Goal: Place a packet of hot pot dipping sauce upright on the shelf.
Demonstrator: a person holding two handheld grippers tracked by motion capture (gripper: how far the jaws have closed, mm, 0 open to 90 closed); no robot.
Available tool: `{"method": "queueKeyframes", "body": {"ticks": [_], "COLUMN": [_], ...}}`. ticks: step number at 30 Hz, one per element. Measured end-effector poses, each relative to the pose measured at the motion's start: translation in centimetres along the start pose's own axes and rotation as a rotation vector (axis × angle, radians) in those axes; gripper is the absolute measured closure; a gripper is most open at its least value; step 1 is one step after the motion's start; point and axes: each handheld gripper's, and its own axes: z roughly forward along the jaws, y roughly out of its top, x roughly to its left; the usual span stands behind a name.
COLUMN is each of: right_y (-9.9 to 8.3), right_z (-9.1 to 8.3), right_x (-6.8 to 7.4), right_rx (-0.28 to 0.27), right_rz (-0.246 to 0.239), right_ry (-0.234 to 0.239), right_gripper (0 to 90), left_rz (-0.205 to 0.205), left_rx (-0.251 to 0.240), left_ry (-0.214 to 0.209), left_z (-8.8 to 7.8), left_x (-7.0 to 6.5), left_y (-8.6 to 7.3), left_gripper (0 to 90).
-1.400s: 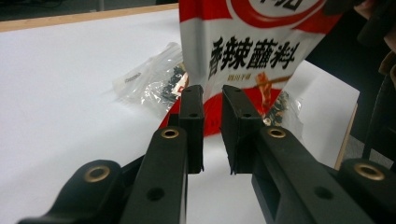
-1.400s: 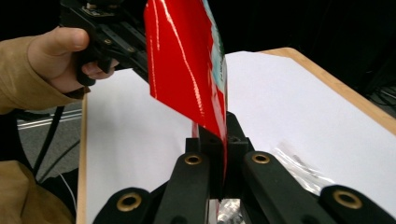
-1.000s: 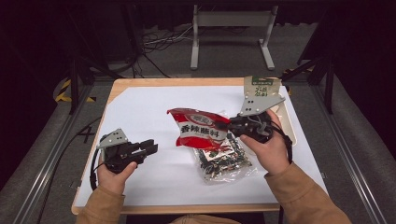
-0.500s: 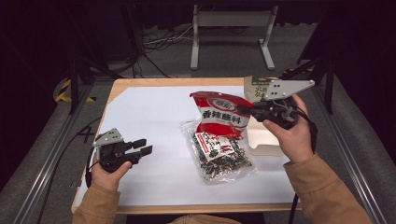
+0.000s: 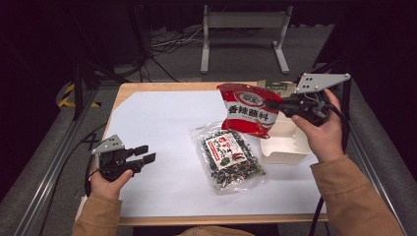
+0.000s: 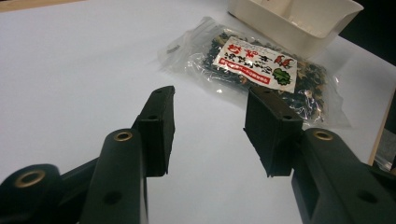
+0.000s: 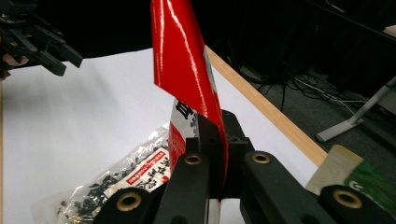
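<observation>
Since half a second ago: glossy red snack packet carried further toward 2 o'clock, clamped by one edge in right gripper, hanging above white compartmented box. Clear flat bag of dark dried pieces at table centre, long axis 11-to-5. Left gripper at 8 o'clock, jaws apart, empty.

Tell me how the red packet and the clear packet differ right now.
The red packet is opaque and glossy; the clear packet shows dark bits inside under a red-and-white label. The red packet is lifted off the table, pinched in the right hand-held gripper; the clear packet lies flat on the white sheet, untouched. The red packet hangs beside the white tray; the clear one lies nearer the person. Both are sealed pouches with printed labels.
</observation>
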Motion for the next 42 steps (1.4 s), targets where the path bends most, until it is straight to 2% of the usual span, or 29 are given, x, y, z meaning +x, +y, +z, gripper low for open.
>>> {"method": "queueKeyframes", "body": {"ticks": [7,22,30,42], "right_y": [-0.2,-0.6,-0.8,-2.3], "right_z": [-0.8,-1.6,-1.8,-2.1], "right_x": [-1.5,-4.7,-5.9,-8.6], "right_rx": [0.002,0.011,0.025,0.046], "right_rz": [-0.007,-0.023,-0.037,-0.024], "right_ry": [-0.037,-0.085,-0.106,-0.158], "right_gripper": [90.0,90.0,90.0,90.0], "left_rz": [-0.015,-0.004,-0.012,0.000], "left_rx": [0.003,0.013,0.017,0.020], "left_ry": [0.006,0.011,0.006,0.013], "left_z": [0.0,0.0,0.0,0.1], "left_x": [0.2,0.4,0.3,0.4], "left_y": [-0.2,-0.3,-0.3,-0.3], "left_gripper": [52.5,51.5,51.5,51.5]}}
